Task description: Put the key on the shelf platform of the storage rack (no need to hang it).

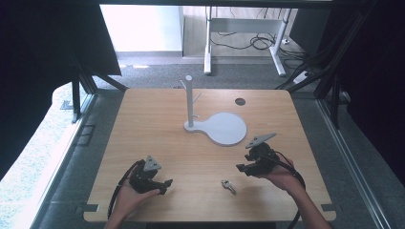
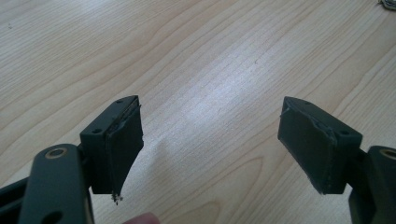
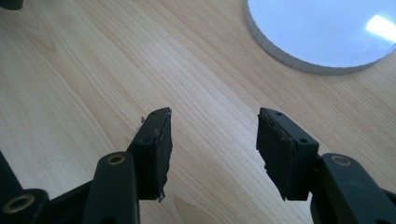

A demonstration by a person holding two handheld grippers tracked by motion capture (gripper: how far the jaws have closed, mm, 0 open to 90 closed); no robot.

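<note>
My left gripper (image 1: pixel 168 182) jaws wide apart over pale woodgrain table (image 1: pixel 157 124), small metal key (image 1: pixel 229 186) lying flat between my grippers, right gripper (image 1: pixel 240 167) jaws apart, empty, just beyond key, near smooth white round-based stand (image 1: pixel 217 125)

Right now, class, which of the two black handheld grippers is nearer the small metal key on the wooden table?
The right gripper: the small metal key lies just below-left of it, while the left gripper sits farther off.
</note>
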